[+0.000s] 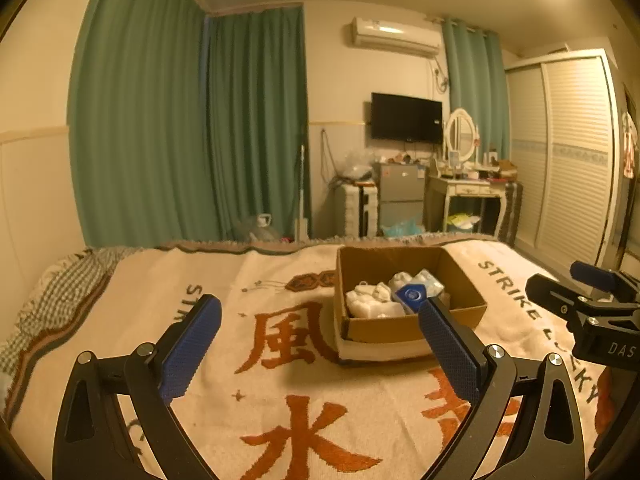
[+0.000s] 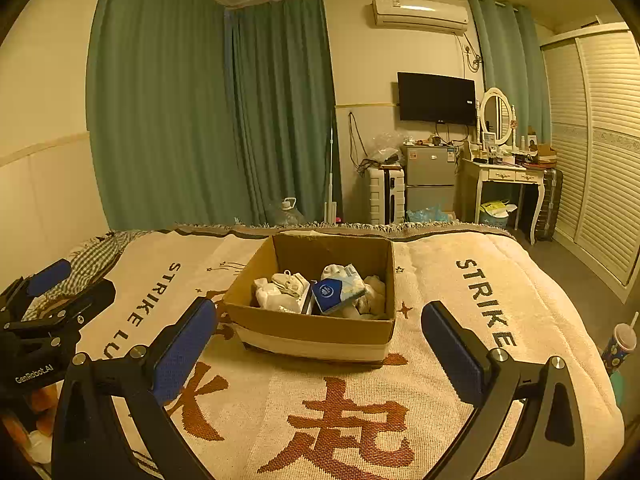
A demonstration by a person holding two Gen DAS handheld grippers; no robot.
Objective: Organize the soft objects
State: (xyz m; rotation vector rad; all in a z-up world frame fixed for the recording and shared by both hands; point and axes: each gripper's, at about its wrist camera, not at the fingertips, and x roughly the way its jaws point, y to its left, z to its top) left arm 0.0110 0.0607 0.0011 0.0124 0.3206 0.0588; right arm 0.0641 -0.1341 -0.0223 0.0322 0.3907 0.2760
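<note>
Nearest, the left gripper [image 1: 320, 344] and the right gripper [image 2: 320, 340] both hover over the blanket [image 2: 360, 420] short of the cardboard box [image 2: 316, 326], each with its blue-padded fingers spread wide and nothing between them. The box is the landmark: it sits on the blanket about mid-bed, open-topped, and inside it lie the soft objects, a heap of white cloth bundles [image 2: 280, 290] toward its left wall and a blue and white tissue pack [image 2: 334, 290] leaning near its middle, with more pale cloth [image 2: 374, 294] toward its right wall. These all look light and limp; the cloth will likely sag and bunch, so a pinch on a thick fold near a bundle's middle should hold better than a loose edge, while the pack's film looks slick and is best taken across its thin sides. The box walls stand above the contents, so reaching in means coming over the near rim from above. On either side of the box the blanket offers broad flat room. Beyond the box the bed's fringed far edge drops to the floor.
</note>
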